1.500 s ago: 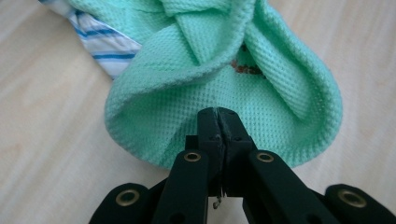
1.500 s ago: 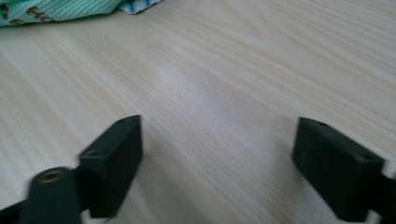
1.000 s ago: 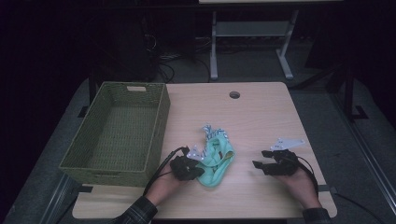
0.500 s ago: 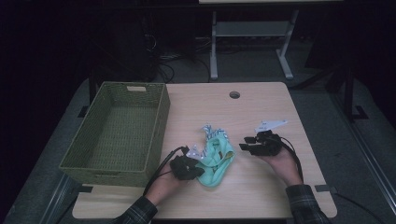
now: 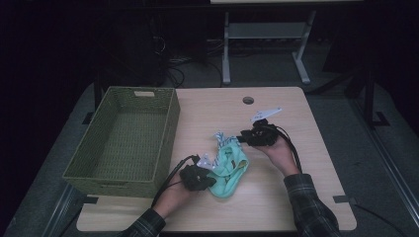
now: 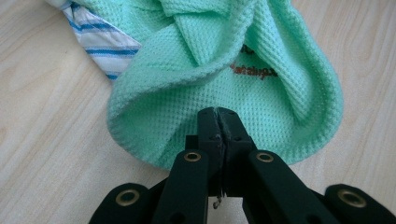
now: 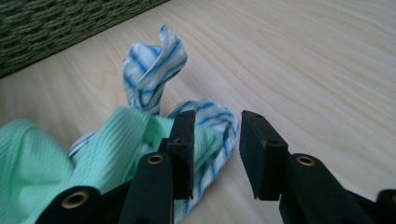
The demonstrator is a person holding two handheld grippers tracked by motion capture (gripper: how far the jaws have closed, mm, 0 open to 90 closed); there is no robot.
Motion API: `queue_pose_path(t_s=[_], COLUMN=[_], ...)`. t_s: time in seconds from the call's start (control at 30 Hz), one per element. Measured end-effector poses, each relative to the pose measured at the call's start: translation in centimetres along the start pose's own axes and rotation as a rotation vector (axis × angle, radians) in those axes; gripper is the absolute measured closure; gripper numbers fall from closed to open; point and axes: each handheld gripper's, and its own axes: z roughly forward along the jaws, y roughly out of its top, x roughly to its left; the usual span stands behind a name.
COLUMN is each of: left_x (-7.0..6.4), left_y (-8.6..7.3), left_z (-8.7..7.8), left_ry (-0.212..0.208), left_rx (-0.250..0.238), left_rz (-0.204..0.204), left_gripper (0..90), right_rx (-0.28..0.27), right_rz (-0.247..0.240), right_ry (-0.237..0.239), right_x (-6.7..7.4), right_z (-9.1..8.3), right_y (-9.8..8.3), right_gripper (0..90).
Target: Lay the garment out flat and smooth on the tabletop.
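Left gripper (image 6: 217, 116) has its jaws clamped tight on the near edge of the mint green cloth (image 6: 224, 79), which sits mid-table just right of the woven basket (image 5: 123, 143). A blue-striped cloth (image 7: 154, 65) is tangled w/ it, partly buried under the green, so can't tell its full shape. Right gripper (image 7: 215, 140) has its jaws apart, nothing b/w them; one jaw looks like it's touching the striped edge, prob, but the angle's poor. Green cloth is cut off at the left edge of the right gripper view.
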Motion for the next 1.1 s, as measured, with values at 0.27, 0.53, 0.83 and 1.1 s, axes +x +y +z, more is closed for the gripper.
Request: queue_pose_path(t_s=[0.27, 0.53, 0.83, 1.1], left_x=[0.1, 0.2, 0.2, 0.2], left_y=[0.0, 0.0, 0.1, -0.1], left_z=[0.0, 0.0, 0.0, 0.0], left_ry=[-0.014, -0.020, -0.015, -0.014], left_rx=[0.001, -0.003, 0.010, 0.007], left_rz=[-0.014, -0.023, -0.007, -0.010], left_gripper=[88.5, 88.5, 88.5, 88.7], right_rx=[0.012, 0.030, 0.082, 0.107], right_rz=[-0.002, 0.020, -0.005, -0.058], right_ry=[0.020, 0.026, 0.057, 0.026], right_x=[-0.7, -0.9, -0.2, 0.3], right_z=[2.8, 3.5, 3.9, 4.5], right_y=[0.5, 0.3, -0.5, -1.3], right_gripper=[66.7, 64.5, 69.0, 88.0])
